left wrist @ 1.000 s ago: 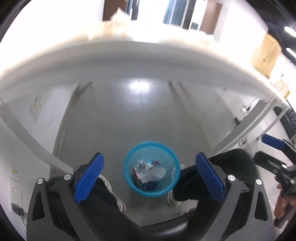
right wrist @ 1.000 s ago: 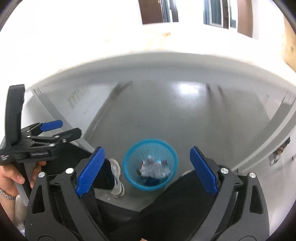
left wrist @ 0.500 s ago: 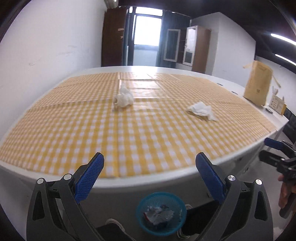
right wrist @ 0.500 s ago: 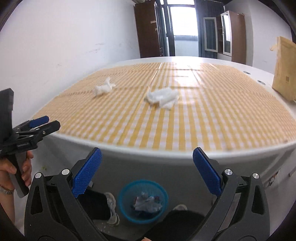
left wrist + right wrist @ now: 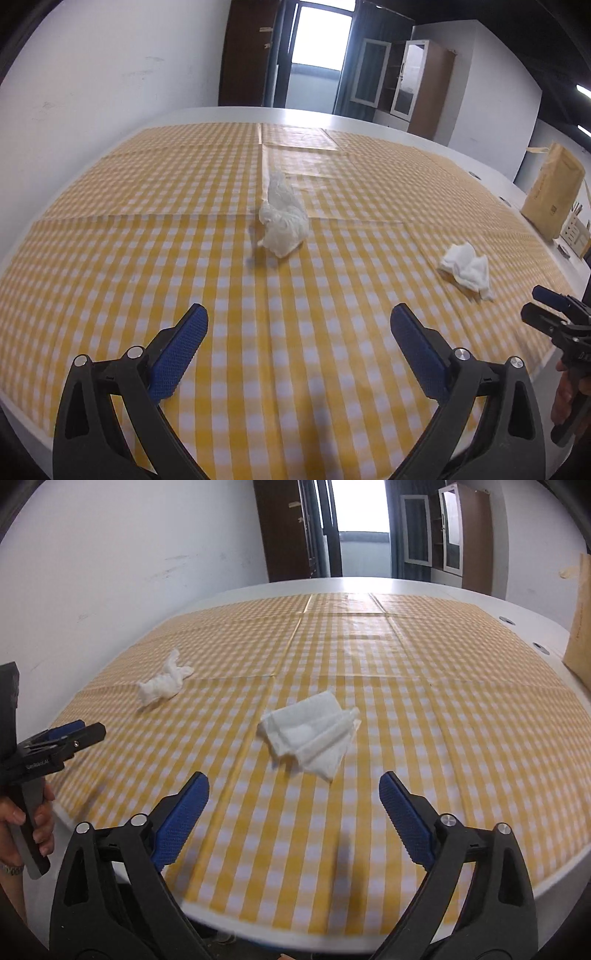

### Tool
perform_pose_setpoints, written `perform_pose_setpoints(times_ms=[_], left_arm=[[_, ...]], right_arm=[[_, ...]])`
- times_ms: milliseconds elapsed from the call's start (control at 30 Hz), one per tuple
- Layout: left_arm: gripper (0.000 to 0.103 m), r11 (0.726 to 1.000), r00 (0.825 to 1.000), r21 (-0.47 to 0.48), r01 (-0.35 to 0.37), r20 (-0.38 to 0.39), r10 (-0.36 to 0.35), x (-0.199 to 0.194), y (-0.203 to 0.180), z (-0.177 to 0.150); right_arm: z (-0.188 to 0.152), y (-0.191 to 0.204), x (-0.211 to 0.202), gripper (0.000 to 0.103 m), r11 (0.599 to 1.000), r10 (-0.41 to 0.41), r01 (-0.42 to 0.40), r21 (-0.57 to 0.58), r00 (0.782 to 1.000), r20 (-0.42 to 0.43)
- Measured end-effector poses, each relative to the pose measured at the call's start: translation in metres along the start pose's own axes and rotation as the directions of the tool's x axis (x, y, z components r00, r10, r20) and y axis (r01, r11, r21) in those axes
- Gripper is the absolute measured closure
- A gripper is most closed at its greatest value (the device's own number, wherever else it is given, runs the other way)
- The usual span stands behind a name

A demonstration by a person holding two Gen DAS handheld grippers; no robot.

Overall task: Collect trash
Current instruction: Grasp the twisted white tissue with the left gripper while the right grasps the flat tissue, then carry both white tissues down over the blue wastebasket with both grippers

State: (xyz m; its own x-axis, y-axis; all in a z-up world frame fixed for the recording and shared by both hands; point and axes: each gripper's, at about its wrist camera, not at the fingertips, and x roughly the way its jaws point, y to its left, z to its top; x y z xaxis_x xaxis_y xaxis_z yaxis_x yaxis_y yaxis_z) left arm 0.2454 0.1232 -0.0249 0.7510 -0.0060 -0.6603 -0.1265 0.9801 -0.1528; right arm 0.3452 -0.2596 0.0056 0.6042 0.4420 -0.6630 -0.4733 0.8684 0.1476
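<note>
Two white tissues lie on the yellow checked tablecloth (image 5: 184,236). A crumpled tissue (image 5: 283,218) lies ahead of my left gripper (image 5: 297,328), which is open and empty above the near part of the table. It also shows in the right wrist view (image 5: 164,681). A flatter folded tissue (image 5: 314,733) lies just ahead of my right gripper (image 5: 293,801), which is open and empty. This tissue also shows in the left wrist view (image 5: 467,266). Each gripper shows at the edge of the other view: the right one (image 5: 554,314), the left one (image 5: 66,736).
A brown paper bag (image 5: 554,195) stands at the table's right edge, beside a small wooden item (image 5: 576,236). The white table rim (image 5: 332,934) is near below me. A white wall is left; a doorway and cabinets stand behind the table.
Both grippers rose from below the table edge, where a blue trash basket on the floor was in view, to above the tablecloth. The basket is now out of sight.
</note>
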Motion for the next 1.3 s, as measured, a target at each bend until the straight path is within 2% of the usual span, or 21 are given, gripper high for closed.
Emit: perform_pose_setpoints(times_ms=[200,333,433,500,567,600,633,733,867,1000,1200,1300], left_arm=[[0.008,1.0,0.997,0.002,-0.031,-0.07,0.031,0.038,0.004,0.034],[0.023,0.996,0.991,0.041,-0.078,-0.101,0.082,0.065,0.005,0.054],[0.025,0.993,0.988,0.08,-0.082,-0.125,0.092,0.083,0.001,0.061],[0.034,0.992,0.986,0.093,-0.08,-0.137,0.092,0.09,-0.004,0.062],[0.063,0.99,0.986,0.106,-0.088,-0.135,0.102,0.093,-0.006,0.062],[0.074,0.99,0.985,0.113,-0.087,-0.14,0.102,0.095,-0.007,0.061],[0.089,0.991,0.985,0.11,-0.078,-0.145,0.094,0.096,-0.006,0.061],[0.091,0.99,0.988,0.112,-0.086,-0.116,0.099,0.089,-0.008,0.059],[0.091,0.993,0.996,0.106,-0.058,-0.065,0.065,0.058,-0.016,0.051],[0.091,0.994,1.0,0.109,0.006,-0.009,-0.005,0.016,-0.027,0.027],[0.091,0.993,0.996,0.09,0.079,0.027,-0.082,-0.034,-0.043,-0.012],[0.091,0.991,0.994,0.086,0.106,0.031,-0.109,-0.048,-0.048,-0.024]], right_arm=[[0.029,-0.008,0.049,0.035,1.0,-0.011,0.011,0.008,0.994,-0.105],[0.04,-0.01,0.07,0.041,1.0,-0.014,0.015,0.006,0.989,-0.15],[0.043,-0.008,0.081,0.052,0.999,-0.025,0.018,-0.041,0.982,-0.185],[0.043,-0.011,0.085,0.056,0.999,-0.021,0.013,-0.037,0.978,-0.209],[0.043,-0.011,0.084,0.066,0.999,-0.033,0.024,-0.047,0.978,-0.207],[0.043,-0.012,0.083,0.076,0.998,-0.037,0.026,-0.052,0.978,-0.205],[0.042,-0.012,0.083,0.082,0.998,-0.035,0.024,-0.055,0.978,-0.204],[0.039,-0.008,0.081,0.094,0.996,-0.049,0.033,-0.085,0.981,-0.189],[0.032,-0.003,0.064,0.096,0.995,-0.025,0.012,-0.097,0.99,-0.138],[0.021,0.001,0.035,0.096,0.996,0.026,-0.034,-0.086,0.996,-0.089],[-0.004,0.014,-0.002,0.096,0.991,0.087,-0.092,-0.099,0.995,-0.049],[-0.017,0.02,-0.019,0.096,0.989,0.104,-0.107,-0.104,0.994,-0.032]])
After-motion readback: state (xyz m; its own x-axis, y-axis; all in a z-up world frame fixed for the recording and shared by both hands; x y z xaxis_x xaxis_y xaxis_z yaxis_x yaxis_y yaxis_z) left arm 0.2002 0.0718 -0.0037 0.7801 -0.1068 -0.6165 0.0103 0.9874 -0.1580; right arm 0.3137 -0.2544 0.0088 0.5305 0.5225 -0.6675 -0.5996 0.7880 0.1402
